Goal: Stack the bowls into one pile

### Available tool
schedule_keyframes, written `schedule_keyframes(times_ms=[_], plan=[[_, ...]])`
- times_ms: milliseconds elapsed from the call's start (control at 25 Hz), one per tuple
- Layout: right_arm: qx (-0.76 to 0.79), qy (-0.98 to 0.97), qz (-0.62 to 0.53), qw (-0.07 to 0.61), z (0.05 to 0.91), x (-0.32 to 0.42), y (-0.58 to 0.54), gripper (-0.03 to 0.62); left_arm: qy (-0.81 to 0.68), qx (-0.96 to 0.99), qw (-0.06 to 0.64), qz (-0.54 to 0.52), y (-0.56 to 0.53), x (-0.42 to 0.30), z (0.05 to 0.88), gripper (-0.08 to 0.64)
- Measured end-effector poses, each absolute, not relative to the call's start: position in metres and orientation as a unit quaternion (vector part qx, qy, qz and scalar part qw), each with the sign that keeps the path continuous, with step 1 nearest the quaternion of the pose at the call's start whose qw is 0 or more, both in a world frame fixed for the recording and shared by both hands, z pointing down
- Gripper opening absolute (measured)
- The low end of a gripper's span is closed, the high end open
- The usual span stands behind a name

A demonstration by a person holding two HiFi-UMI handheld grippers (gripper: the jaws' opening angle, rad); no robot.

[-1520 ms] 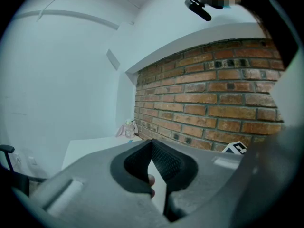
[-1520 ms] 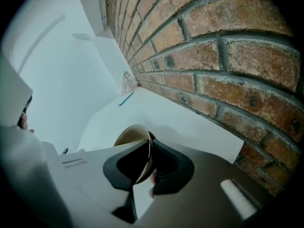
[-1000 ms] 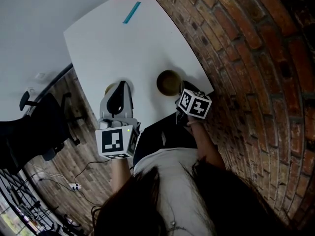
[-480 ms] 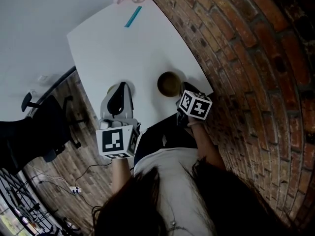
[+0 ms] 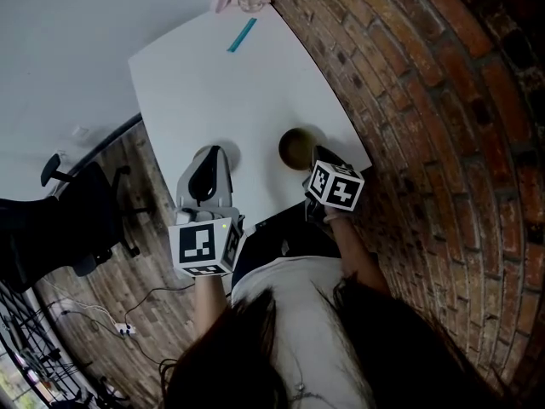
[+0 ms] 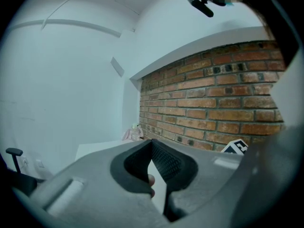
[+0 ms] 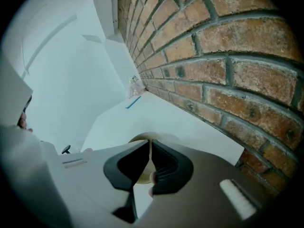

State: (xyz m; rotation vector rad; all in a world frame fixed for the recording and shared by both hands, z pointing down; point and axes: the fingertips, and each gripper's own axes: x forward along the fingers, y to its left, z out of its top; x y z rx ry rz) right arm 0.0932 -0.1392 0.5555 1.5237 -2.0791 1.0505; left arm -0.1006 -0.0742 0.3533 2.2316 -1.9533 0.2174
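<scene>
Since last look my right gripper (image 7: 150,151) pinched tighter, clamped on bowl (image 5: 295,146) rim; left gripper (image 6: 152,144) jaws together above counter (image 5: 221,83).

No legible txt/nos.; only b/w square markers on L cube (image 5: 204,246) & R cube (image 5: 335,185).

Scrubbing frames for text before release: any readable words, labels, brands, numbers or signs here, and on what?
No readable text in any view.
On the left cube of the left tool: black-and-white square pattern, no letters.
On the right cube of the right tool: same kind of pattern, no letters.
On the teal strip on the table: too small to show any print.
On the bowl: none.
</scene>
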Motion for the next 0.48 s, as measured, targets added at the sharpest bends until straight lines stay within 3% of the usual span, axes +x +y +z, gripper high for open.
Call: schedule_keyframes(times_ms=[480], plan=[[0.501, -0.768, 0.35, 0.191, 0.546, 0.054, -0.135, 0.02, -0.689, 0.718, 0.082, 0.063, -0.049, -0.13, 0.349, 0.0]])
